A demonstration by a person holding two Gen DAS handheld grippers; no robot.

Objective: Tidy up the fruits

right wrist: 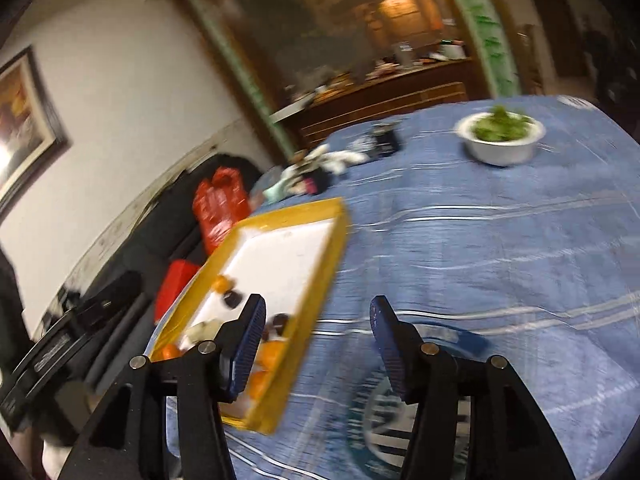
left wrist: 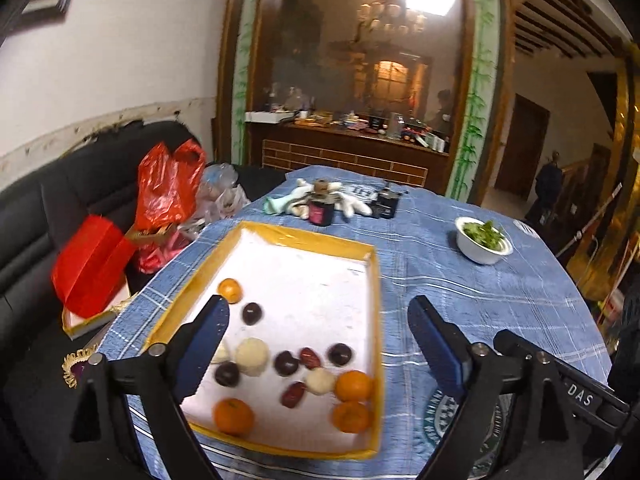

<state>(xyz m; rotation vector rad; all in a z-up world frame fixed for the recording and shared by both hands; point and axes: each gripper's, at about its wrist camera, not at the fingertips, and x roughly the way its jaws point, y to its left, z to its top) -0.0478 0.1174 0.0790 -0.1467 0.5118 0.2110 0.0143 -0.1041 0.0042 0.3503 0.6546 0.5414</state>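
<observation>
A yellow-rimmed tray (left wrist: 372, 280) with a white floor lies on the blue tablecloth. In it are several small oranges (left wrist: 353, 386), dark plums (left wrist: 340, 354), red dates (left wrist: 310, 358) and pale round fruits (left wrist: 252, 356), mostly at its near end. My left gripper (left wrist: 318, 320) is open and empty, above the tray's near half. My right gripper (right wrist: 318, 320) is open and empty over the cloth, just right of the tray (right wrist: 320, 280); that view is blurred.
A white bowl of greens (left wrist: 483, 240) stands at the far right of the table (right wrist: 502, 138). Dark jars (left wrist: 320, 210) and white gloves lie at the far edge. Red bags (left wrist: 168, 184) and a red box sit on the black sofa to the left.
</observation>
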